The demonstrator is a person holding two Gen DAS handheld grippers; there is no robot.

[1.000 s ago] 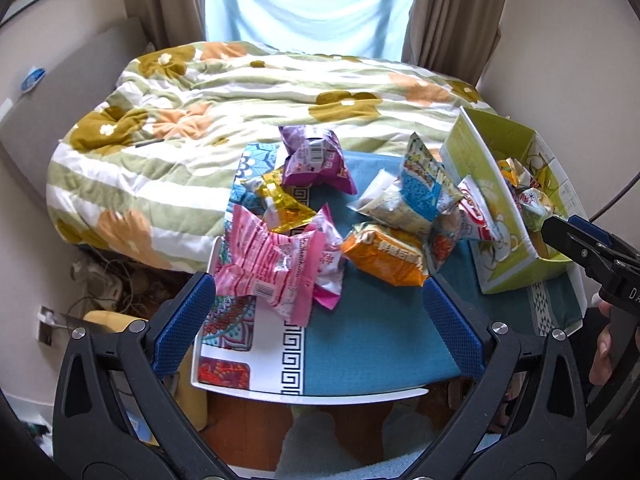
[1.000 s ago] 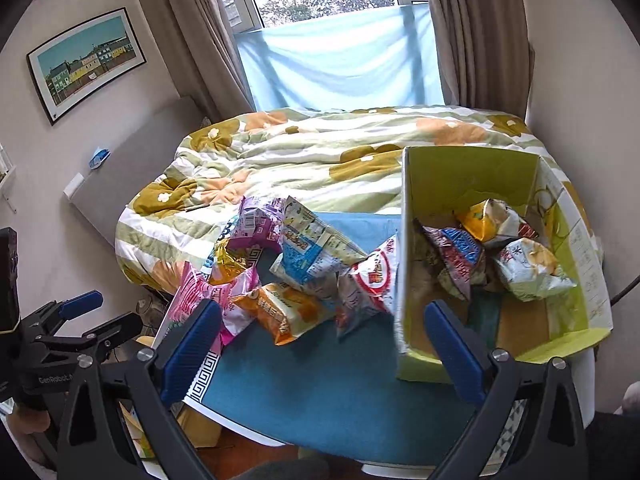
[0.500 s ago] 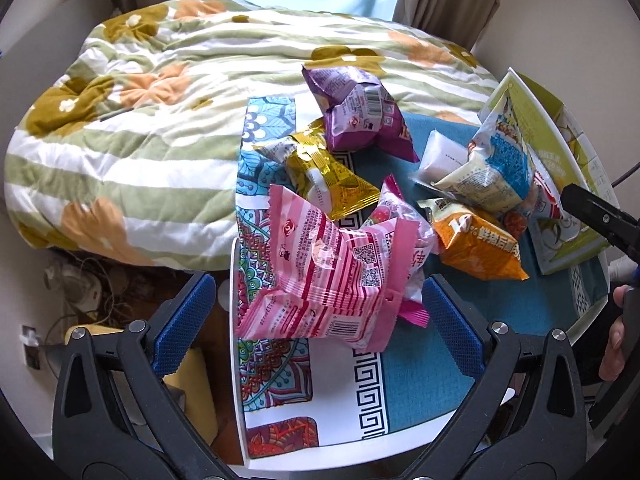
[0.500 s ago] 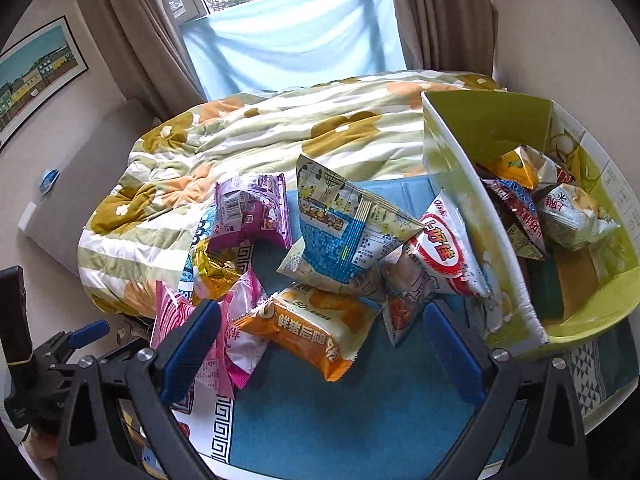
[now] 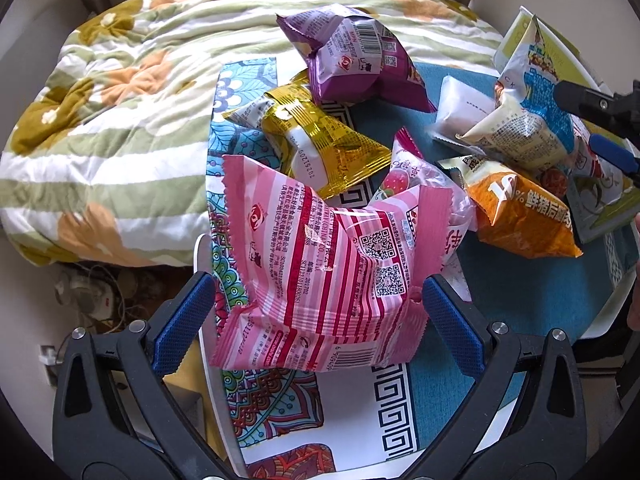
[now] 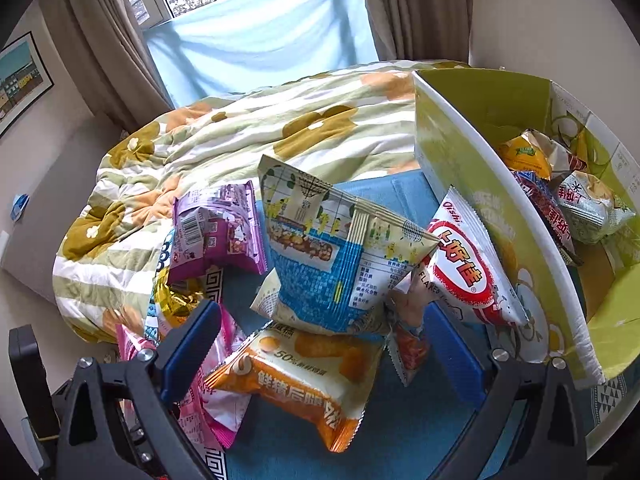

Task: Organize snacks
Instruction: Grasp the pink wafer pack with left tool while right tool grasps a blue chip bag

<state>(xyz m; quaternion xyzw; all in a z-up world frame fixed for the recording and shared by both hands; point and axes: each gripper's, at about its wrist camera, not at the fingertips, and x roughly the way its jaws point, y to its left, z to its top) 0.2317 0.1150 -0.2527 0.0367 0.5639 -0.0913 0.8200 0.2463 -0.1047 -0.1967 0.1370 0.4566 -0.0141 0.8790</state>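
Snack packets lie in a heap on a small table (image 5: 532, 292). My left gripper (image 5: 316, 312) is open, its blue pads either side of a pink striped packet (image 5: 332, 276) at the table's near left. Behind it lie a gold packet (image 5: 320, 144) and a purple packet (image 5: 352, 60). My right gripper (image 6: 320, 352) is open around an orange packet (image 6: 304, 376). Above it stand a blue and cream packet (image 6: 332, 256) and a red and white packet (image 6: 468, 268). That one leans on a green cardboard box (image 6: 480, 184) that holds several packets.
A bed with a flowered quilt (image 6: 240, 136) lies right behind the table. A curtained window (image 6: 260, 36) is beyond it. Cables and a power strip (image 5: 88, 292) lie on the floor left of the table. The wall stands close on the right.
Both grippers have moved forward and down towards the heap. The left one now frames the pink packet, the right one the orange packet. No packet has moved.
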